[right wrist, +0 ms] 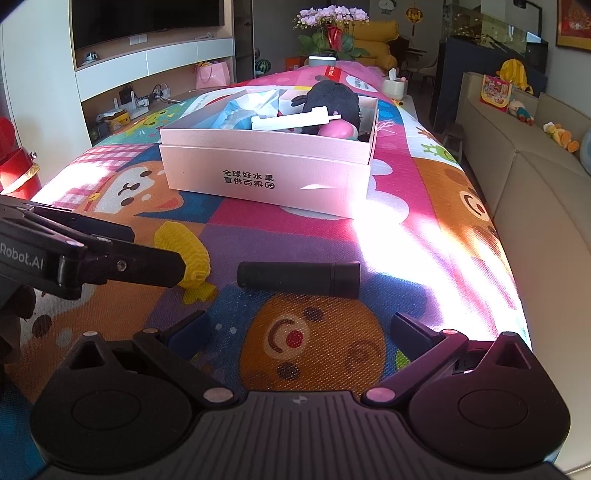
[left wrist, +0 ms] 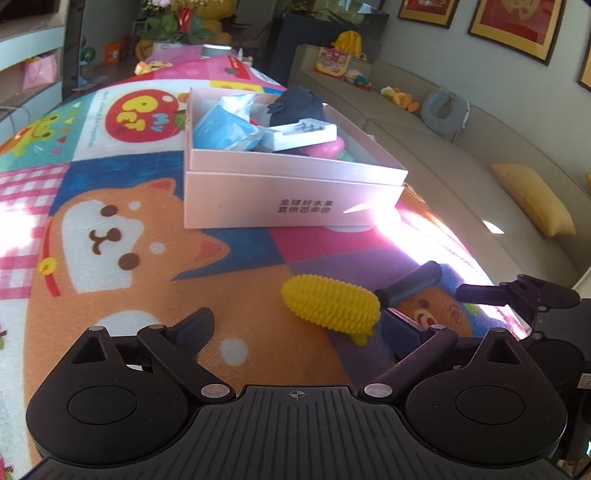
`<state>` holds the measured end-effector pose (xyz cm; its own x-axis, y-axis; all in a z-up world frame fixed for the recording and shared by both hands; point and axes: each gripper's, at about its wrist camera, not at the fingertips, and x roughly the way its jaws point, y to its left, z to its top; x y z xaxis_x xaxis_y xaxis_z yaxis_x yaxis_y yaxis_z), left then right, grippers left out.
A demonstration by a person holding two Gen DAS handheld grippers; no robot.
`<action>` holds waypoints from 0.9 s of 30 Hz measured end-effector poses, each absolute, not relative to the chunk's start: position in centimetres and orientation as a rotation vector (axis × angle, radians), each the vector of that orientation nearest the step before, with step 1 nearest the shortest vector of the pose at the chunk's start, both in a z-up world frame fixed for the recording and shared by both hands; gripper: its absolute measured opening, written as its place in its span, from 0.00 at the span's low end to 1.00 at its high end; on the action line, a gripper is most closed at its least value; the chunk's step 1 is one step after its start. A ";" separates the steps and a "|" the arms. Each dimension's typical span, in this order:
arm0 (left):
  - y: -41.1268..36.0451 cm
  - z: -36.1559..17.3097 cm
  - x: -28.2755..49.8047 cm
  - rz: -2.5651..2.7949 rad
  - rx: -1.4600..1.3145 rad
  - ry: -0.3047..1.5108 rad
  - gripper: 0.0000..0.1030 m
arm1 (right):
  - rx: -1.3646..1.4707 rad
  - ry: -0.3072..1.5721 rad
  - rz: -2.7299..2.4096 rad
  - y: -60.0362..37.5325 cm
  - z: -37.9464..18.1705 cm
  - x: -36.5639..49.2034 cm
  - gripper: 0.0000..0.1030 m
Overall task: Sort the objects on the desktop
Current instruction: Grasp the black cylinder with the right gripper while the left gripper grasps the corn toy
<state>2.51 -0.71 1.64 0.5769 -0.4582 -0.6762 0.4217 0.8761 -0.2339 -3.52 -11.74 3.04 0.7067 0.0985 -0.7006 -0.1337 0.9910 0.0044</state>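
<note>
A yellow knobbly corn toy lies on the cartoon-print table mat. It sits between the fingers of my left gripper, close to the right finger; the jaws stand wide and do not press on it. In the right wrist view the left gripper reaches in from the left around the corn toy. A black cylinder lies on its side just ahead of my right gripper, which is open and holds nothing. Behind them stands an open pink box holding a blue packet, a dark plush toy and a white flat item.
A beige sofa with a yellow cushion runs close along the table's right edge. A potted orchid and a white tissue holder stand at the table's far end. A TV cabinet lines the left wall.
</note>
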 end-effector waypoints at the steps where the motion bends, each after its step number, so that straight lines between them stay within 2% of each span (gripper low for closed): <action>1: -0.7 1.7 2.2 -0.499 -0.044 0.787 0.97 | -0.051 0.776 0.133 -11.8 3.1 -3.7 1.00; 6: -2.9 2.0 1.5 -0.559 0.075 0.707 1.00 | -0.062 0.781 0.152 -11.8 3.1 -4.6 1.00; 14: -5.2 1.0 2.8 -0.543 0.145 0.734 0.99 | -0.069 0.778 0.170 -11.8 3.0 -5.3 1.00; 16: -5.1 1.1 2.6 -0.542 0.154 0.725 0.93 | -0.068 0.777 0.171 -11.8 3.0 -5.3 1.00; 18: -5.1 1.1 2.5 -0.541 0.163 0.728 0.74 | -0.068 0.777 0.171 -11.9 3.0 -5.3 1.00; 19: -5.1 1.1 2.5 -0.539 0.164 0.730 0.71 | -0.068 0.777 0.171 -11.8 3.0 -5.3 1.00; 27: -3.0 1.8 0.0 -0.442 0.146 0.713 0.70 | -0.062 0.781 0.152 -11.9 3.2 -5.0 1.00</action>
<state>-0.01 -2.96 1.81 0.6687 -0.3412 -0.6606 0.4392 0.8982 -0.0193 -5.02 -11.85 3.18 0.6999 0.1137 -0.7051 -0.1595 0.9872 0.0008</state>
